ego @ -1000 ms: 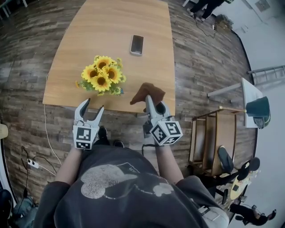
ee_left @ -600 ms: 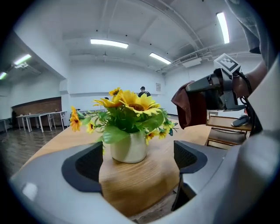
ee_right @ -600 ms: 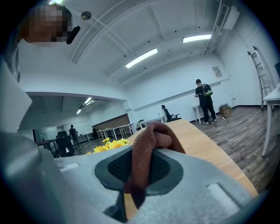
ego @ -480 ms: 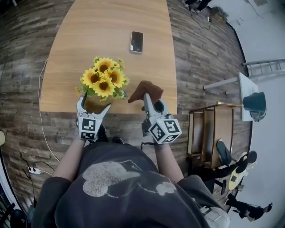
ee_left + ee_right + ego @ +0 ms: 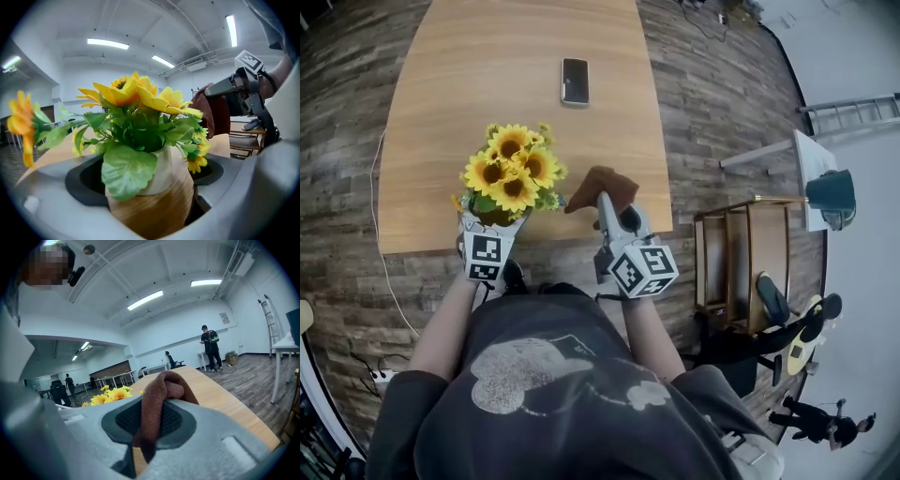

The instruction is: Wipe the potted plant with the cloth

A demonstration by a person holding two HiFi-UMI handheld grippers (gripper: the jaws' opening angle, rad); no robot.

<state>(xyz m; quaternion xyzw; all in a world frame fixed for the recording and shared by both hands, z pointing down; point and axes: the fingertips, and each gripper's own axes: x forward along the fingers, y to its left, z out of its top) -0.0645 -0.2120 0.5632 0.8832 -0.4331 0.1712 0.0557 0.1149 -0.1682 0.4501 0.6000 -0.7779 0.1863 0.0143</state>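
A potted plant [image 5: 511, 173] of yellow sunflowers in a tan-and-white pot [image 5: 159, 201] stands near the table's [image 5: 487, 75] front edge. My left gripper [image 5: 494, 223] straddles the pot. Its jaws are opening, with the pot between them and a gap visible beside it. The left gripper view is filled by the leaves and flowers [image 5: 136, 122]. My right gripper [image 5: 605, 206] is just right of the plant, shut on a brown cloth [image 5: 600, 183] that bunches above its tip. In the right gripper view the cloth [image 5: 161, 399] hangs between the pads, with the sunflowers [image 5: 115, 394] to its left.
A phone [image 5: 575, 81] lies flat farther back on the table. A wooden shelf unit [image 5: 750, 272] stands on the floor to the right, with a white side table [image 5: 820, 178] beyond it. A cable [image 5: 389, 281] trails on the floor at the left.
My left gripper has moved forward from below the table's edge to either side of the pot, and its jaws have spread wider. The right gripper with the cloth has hardly shifted.
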